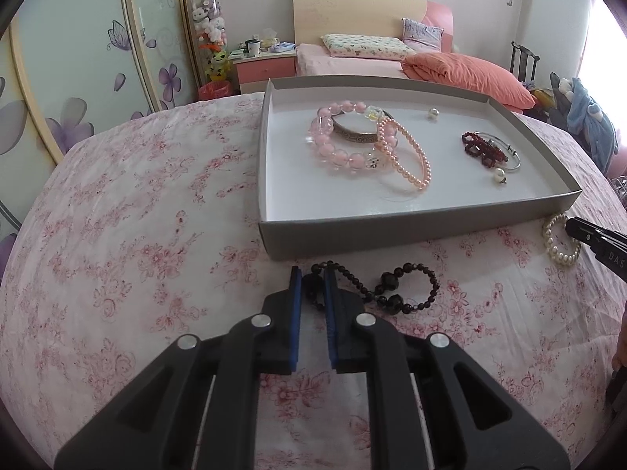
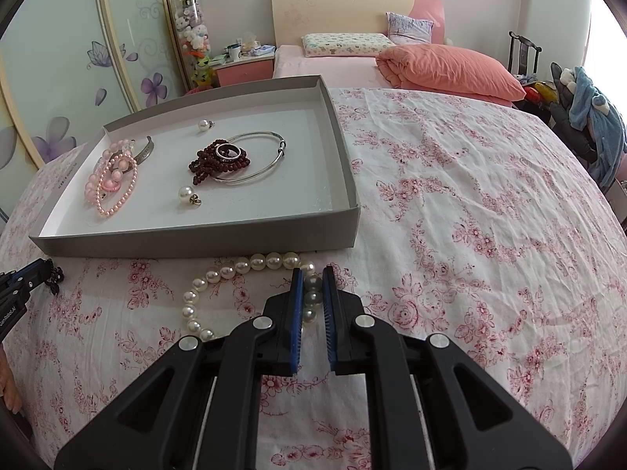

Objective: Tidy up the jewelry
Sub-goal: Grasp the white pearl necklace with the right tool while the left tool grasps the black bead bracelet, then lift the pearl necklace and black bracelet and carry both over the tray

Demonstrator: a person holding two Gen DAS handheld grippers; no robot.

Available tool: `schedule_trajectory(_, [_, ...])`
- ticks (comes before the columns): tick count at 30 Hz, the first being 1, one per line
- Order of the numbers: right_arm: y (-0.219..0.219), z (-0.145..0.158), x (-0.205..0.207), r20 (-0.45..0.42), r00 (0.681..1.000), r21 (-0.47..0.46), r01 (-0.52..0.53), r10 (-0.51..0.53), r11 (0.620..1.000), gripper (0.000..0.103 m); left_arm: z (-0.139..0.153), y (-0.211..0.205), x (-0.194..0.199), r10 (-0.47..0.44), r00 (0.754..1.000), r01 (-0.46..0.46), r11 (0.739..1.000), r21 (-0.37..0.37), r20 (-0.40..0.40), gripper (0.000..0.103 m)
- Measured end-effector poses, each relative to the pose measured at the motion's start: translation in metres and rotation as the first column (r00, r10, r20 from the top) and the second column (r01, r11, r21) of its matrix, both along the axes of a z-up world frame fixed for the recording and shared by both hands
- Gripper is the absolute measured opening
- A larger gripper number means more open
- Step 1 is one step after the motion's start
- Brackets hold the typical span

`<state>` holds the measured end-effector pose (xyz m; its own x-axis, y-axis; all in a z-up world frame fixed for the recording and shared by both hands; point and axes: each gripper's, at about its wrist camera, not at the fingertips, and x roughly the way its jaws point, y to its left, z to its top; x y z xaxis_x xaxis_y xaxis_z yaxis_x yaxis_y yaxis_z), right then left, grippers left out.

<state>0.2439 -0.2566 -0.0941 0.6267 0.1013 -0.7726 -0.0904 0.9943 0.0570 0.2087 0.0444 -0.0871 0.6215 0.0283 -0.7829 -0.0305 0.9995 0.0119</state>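
Observation:
A black bead bracelet (image 1: 403, 286) lies on the floral cloth just before the grey tray (image 1: 392, 231). My left gripper (image 1: 312, 280) is shut on its left end, beads pinched between the blue pads. A white pearl bracelet (image 2: 235, 270) lies in front of the tray's near wall (image 2: 196, 241); my right gripper (image 2: 312, 278) is shut on its right side. Inside the tray rest pink bead bracelets (image 1: 345, 137), a dark red bead string (image 2: 219, 160) with a ring, a silver bangle (image 2: 270, 156) and two loose pearls. The right gripper's finger (image 1: 595, 239) touches the pearls at the left wrist view's right edge.
The floral cloth (image 2: 470, 215) covers a table that falls away on all sides. Behind stand a bed with an orange pillow (image 2: 446, 70), a wardrobe with flower doors (image 1: 78, 78) and a chair with clothes (image 2: 588, 117). A hand shows at the lower left edge (image 2: 9, 387).

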Motion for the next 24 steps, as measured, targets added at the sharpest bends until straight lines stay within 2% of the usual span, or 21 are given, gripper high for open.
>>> schedule_trajectory(15, [-0.001, 0.001, -0.001, -0.002, 1.0, 0.019, -0.003, 0.003, 1.0, 0.011, 0.0, 0.001, 0.0, 0.0, 1.0, 0.0, 1.0, -0.009, 0.0, 0.012])
schedule_trajectory(19, [-0.003, 0.001, -0.003, -0.001, 1.0, 0.049, -0.023, 0.023, 0.999, 0.011, 0.0, 0.001, 0.0, 0.0, 1.0, 0.0, 1.0, -0.01, 0.0, 0.012])
schedule_trajectory(24, [0.002, 0.016, -0.019, 0.094, 0.993, 0.08, -0.072, 0.065, 0.994, 0.011, 0.005, 0.005, -0.005, 0.01, 0.999, -0.008, 0.999, -0.045, 0.031, 0.012])
